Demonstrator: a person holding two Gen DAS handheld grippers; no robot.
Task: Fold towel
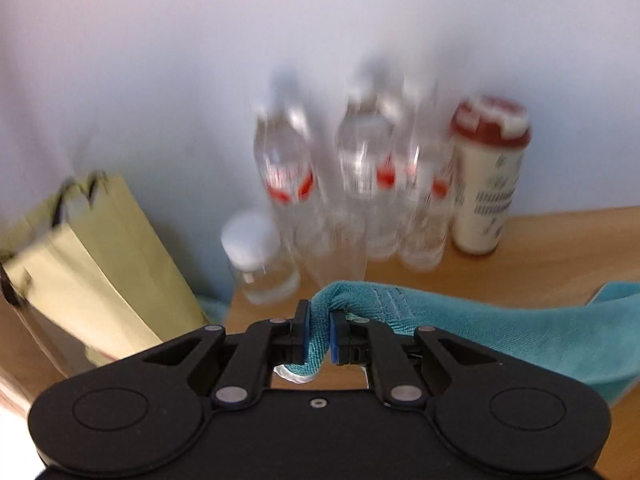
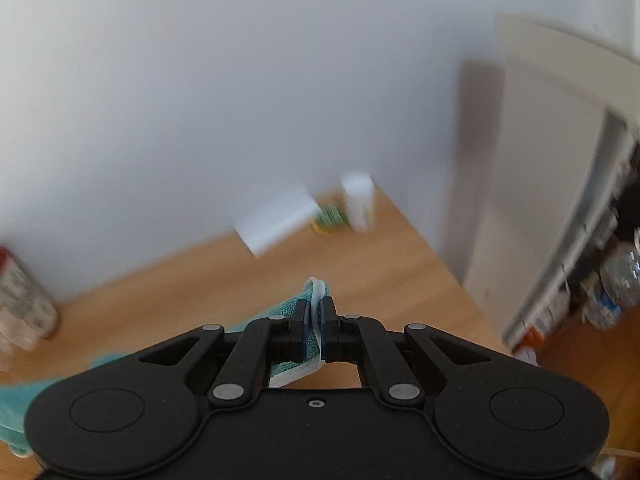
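Soft teal terry-cloth towel [image 1: 500, 332] lifted over wooden bench [image 1: 560, 240], sagging btwn grips: light, limp. Left gripper [image 1: 319, 336] and right gripper [image 2: 316, 332] each clenched on a hem corner. Best hold pts.

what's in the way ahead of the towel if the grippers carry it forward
Both grippers, left and right, already clamp the teal towel. Ahead of the left one stand water bottles, a small jar and a paper bag; bare table lies ahead of the right.
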